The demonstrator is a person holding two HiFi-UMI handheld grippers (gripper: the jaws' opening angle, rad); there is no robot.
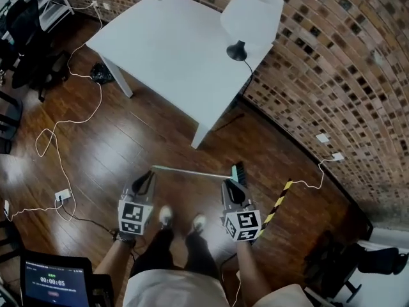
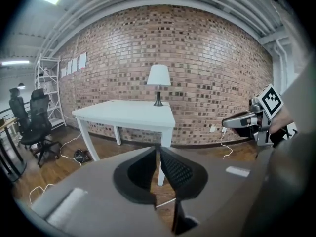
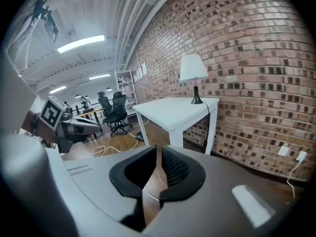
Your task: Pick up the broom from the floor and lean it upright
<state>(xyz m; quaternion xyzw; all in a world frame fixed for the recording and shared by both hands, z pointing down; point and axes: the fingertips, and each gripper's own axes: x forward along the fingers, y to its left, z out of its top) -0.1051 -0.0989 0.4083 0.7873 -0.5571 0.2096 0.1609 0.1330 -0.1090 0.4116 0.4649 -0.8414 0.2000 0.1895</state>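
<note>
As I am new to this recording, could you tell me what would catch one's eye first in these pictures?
The broom lies flat on the dark wooden floor just ahead of the person's feet. The left gripper and right gripper are near its two ends, and neither grips it. Beyond it, a white table carries a white-shaded lamp beside the brick wall.

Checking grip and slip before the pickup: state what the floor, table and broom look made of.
Floor: dark wood planks, glossy, showing seams and glare. Table: white, matte, likely painted wood or laminate. Broom: thin pale handle, metal or plastic unclear; dark bristle head.
</note>
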